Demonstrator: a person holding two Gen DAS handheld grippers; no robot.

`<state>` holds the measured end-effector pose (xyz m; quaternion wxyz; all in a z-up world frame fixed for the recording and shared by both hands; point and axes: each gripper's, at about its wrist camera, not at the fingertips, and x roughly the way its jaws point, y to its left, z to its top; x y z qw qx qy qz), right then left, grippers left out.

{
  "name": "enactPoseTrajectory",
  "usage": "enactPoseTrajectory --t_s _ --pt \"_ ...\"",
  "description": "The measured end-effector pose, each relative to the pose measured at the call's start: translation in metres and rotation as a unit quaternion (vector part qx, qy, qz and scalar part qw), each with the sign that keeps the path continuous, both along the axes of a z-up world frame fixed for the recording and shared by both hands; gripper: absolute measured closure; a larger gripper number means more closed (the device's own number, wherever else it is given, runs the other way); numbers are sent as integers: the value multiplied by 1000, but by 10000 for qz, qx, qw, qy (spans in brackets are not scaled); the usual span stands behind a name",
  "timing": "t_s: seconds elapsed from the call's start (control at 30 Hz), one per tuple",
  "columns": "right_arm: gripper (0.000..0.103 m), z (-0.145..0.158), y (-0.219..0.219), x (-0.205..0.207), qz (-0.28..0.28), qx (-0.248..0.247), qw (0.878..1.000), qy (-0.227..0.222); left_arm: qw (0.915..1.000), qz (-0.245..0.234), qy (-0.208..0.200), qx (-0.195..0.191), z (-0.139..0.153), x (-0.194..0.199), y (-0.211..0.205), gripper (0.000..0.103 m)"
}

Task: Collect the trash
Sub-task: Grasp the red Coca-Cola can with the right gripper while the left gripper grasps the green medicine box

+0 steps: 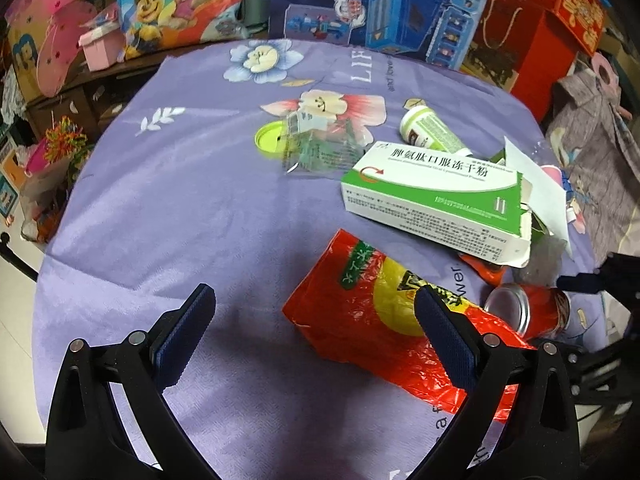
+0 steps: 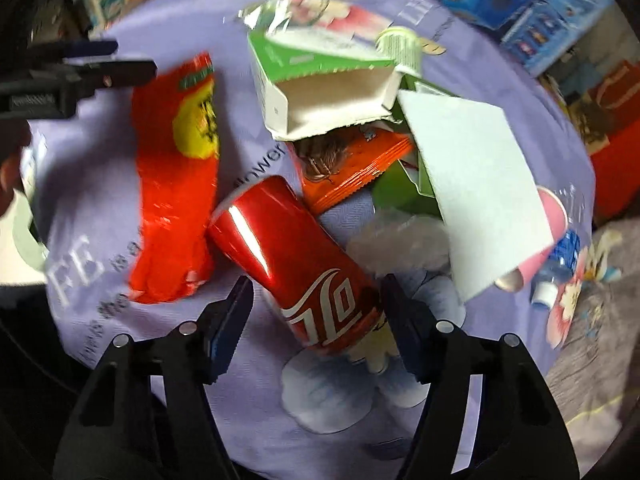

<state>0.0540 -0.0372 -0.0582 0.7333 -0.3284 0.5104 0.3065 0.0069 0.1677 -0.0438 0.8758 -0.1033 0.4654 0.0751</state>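
A red can lies on its side on the bench, which is covered by a purple cloth printed with flowers and white lettering. The can is glossy, with a white script logo along its body and a bright streak of reflected light; in the left wrist view its silver end shows at 4 o'clock. In the right wrist view its lower end sits between the fingers of the right gripper, which stand part-way apart with a gap to the can on each side, nothing gripped. At 9 o'clock from the can lies a crinkled red bag with a yellow disc and a green band. At 12 o'clock is a torn green and white box, its open end showing bare card, with an orange packet below it and a white sheet at 2 o'clock. A white and green bottle lies beyond the box. The left gripper hangs over the bag's near end with its fingers wide, holding nothing.
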Motion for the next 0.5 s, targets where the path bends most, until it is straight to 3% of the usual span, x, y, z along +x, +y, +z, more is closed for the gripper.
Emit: enactPoseTrajectory --t_s 0.23,0.37,0.5 --pt "40 -16 29 13 564 -294 9976 282 9997 -139 36 -203 0 8 -4 3" --pt "44 -21 21 25 165 181 9961 844 9995 -249 73 -201 1 13 -13 3" --pt "45 -21 -9 25 -513 820 9865 1324 9988 -421 77 -219 6 19 -27 3"
